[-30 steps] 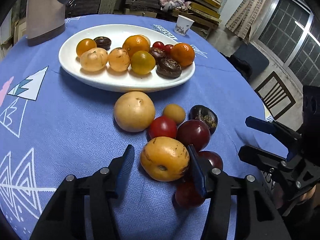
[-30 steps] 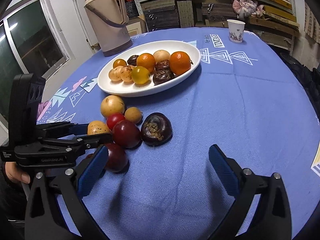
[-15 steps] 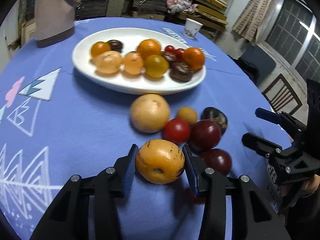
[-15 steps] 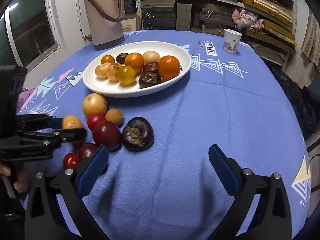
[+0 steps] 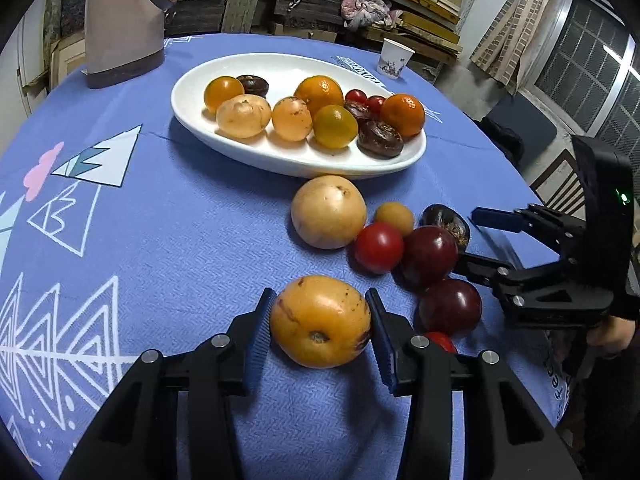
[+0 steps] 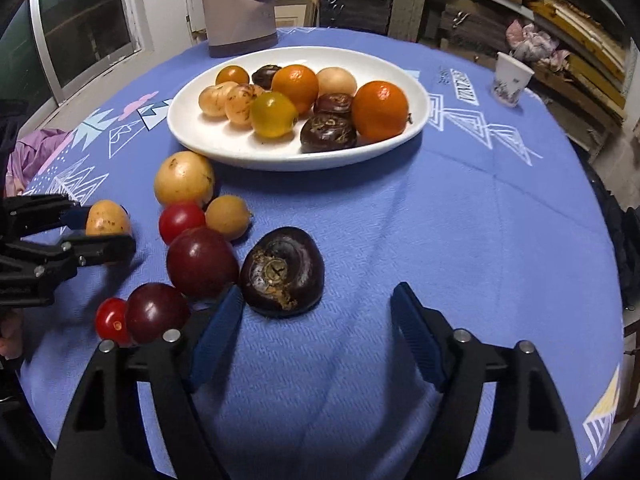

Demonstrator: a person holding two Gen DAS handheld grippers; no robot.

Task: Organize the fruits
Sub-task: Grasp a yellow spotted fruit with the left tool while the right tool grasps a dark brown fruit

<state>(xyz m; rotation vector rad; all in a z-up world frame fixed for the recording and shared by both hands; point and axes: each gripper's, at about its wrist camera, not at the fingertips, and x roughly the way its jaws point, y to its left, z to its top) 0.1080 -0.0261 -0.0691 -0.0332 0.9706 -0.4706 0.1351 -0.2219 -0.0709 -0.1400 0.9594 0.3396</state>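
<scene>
**Eight fruits off the plate, about ten on it**

Landmark: white plate (image 6: 416, 92) on the blue tablecloth (image 6: 460, 208).

On the plate: roughly ten fruits, oranges, yellow-orange pieces and dark brown ones.

Just in front of the plate: a loose cluster, not yet sorted.

- Speckled orange fruit (image 5: 320, 320), well in front of the plate; left gripper (image 5: 320, 334) has just closed, both pads against its sides.
- Dark brown fruit (image 6: 282, 270), in front of the plate; right gripper (image 6: 316, 336) has been closing, pads not yet touching it, left pad just beside it.
- Pale round fruit (image 5: 328, 211), nearest the plate rim.
- Remaining: small tan fruit, red tomatoes, dark plums.

Progress: judged about half done.
</scene>
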